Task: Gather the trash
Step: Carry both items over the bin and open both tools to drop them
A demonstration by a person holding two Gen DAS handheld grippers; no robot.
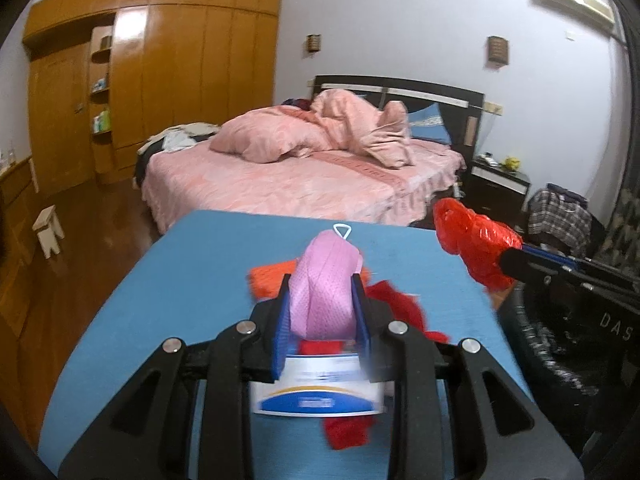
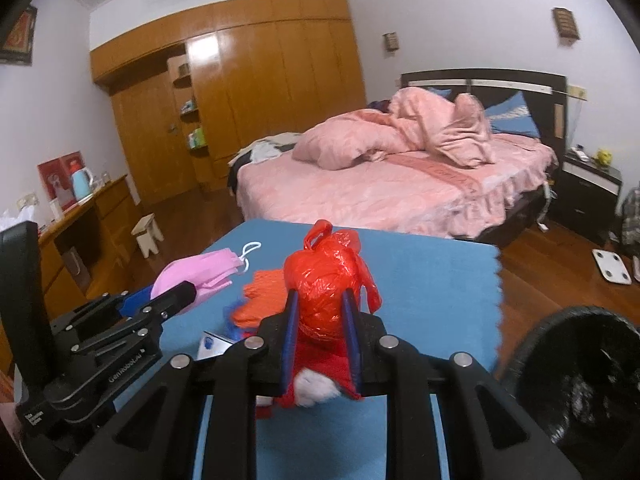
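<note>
Surface: blue cloth-covered table (image 1: pixel 160 280); orange crumpled wrapper (image 2: pixel 264 298), red scraps, white/blue printed card (image 1: pixel 318 396) on it.
Room: bedroom w/ pink-quilted bed (image 1: pixel 304 176), wooden wardrobe wall (image 2: pixel 256 80), wood floor.
Bin: black round trash bin (image 2: pixel 576 376), just beside table's right edge.
My L gripper (image 1: pixel 322 304): pads closed on pink pleated face mask (image 1: pixel 324 288), held above table.
My R gripper (image 2: pixel 320 320): pads clamped on red crumpled plastic bag (image 2: pixel 326 276), held above table.
</note>
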